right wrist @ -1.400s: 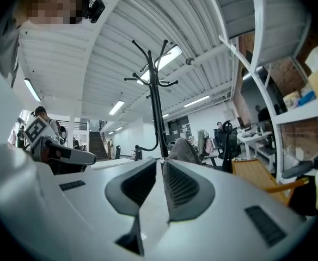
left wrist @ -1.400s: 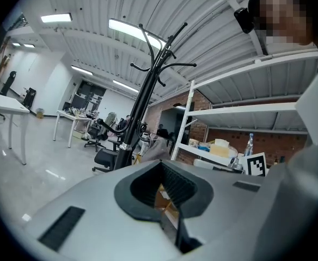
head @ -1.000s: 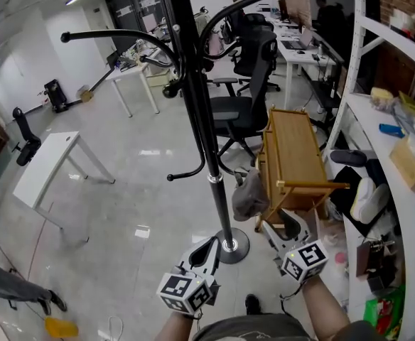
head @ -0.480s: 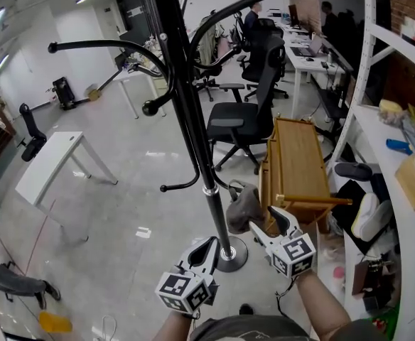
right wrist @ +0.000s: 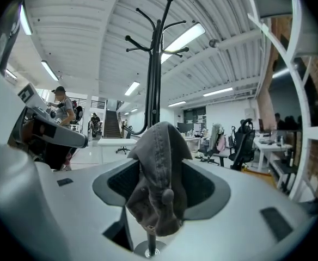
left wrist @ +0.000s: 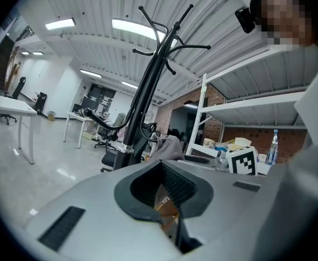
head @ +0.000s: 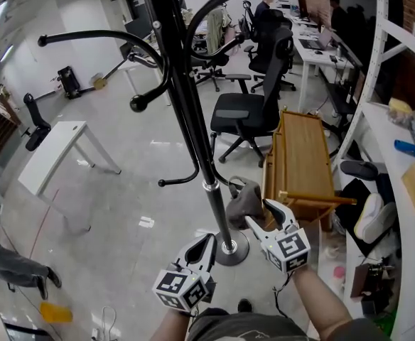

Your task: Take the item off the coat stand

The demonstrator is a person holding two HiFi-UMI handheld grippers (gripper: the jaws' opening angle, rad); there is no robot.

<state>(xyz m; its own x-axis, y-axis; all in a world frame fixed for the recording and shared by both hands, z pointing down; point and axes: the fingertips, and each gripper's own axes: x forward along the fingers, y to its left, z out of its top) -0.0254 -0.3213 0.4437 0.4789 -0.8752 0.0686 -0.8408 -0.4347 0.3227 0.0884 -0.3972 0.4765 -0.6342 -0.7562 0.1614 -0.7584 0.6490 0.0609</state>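
Observation:
A black coat stand (head: 193,119) rises from a round base (head: 230,249) in the head view. A grey cap (head: 244,199) hangs on one of its low hooks, right of the pole. My right gripper (head: 264,215) stands open with its jaws on either side of the cap. In the right gripper view the cap (right wrist: 156,184) fills the gap between the jaws, and the hook's peg shows beneath it. My left gripper (head: 202,246) is held low by the base, open and empty. In the left gripper view the stand (left wrist: 148,86) and the cap (left wrist: 170,145) lie ahead.
A wooden cabinet (head: 300,158) stands just right of the cap. White shelving (head: 385,141) with clutter lines the right side. A black office chair (head: 254,112) stands behind the stand and a white table (head: 51,155) at the left. The stand's upper hooks curve overhead.
My right gripper has moved up and to the left from beside the cabinet, and its jaws now stand round the cap. The left gripper has stayed near the base.

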